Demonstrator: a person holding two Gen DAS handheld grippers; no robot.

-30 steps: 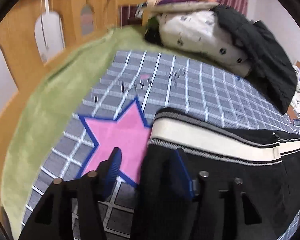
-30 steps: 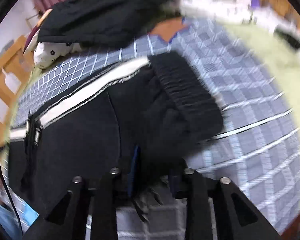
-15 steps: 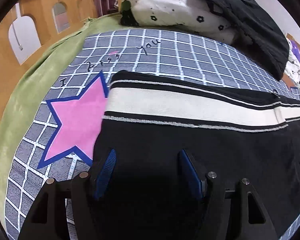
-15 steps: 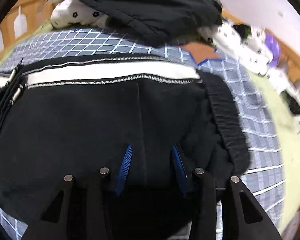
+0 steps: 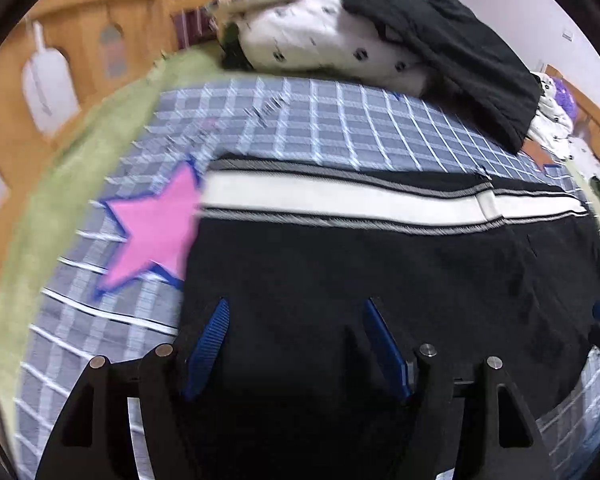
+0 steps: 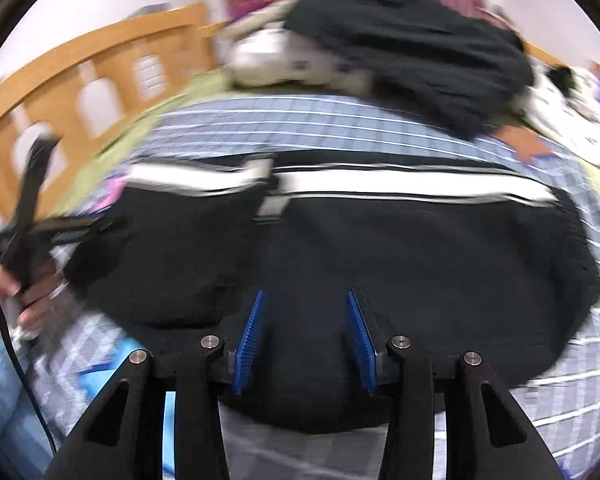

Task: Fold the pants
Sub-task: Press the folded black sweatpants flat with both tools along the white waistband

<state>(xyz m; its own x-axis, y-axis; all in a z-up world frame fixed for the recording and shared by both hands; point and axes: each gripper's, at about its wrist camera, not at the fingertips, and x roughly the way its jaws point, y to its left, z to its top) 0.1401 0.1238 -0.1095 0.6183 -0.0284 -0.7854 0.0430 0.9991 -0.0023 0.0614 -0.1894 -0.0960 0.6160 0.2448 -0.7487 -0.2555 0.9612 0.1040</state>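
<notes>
left wrist view shows your left gripper (image 5: 296, 344) released, jaws just opening, like the right gripper (image 6: 306, 338), over the black pants (image 5: 380, 272) lying folded across the checked bedspread (image 5: 340, 128), so regrasp both far ends evenly.

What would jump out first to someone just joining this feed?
The black pants with a white side stripe, spread across the checked blanket, fill the middle of both views. A pink star on the blanket peeks out at their left end. Behind, a black garment is draped over a white spotted pillow.
</notes>
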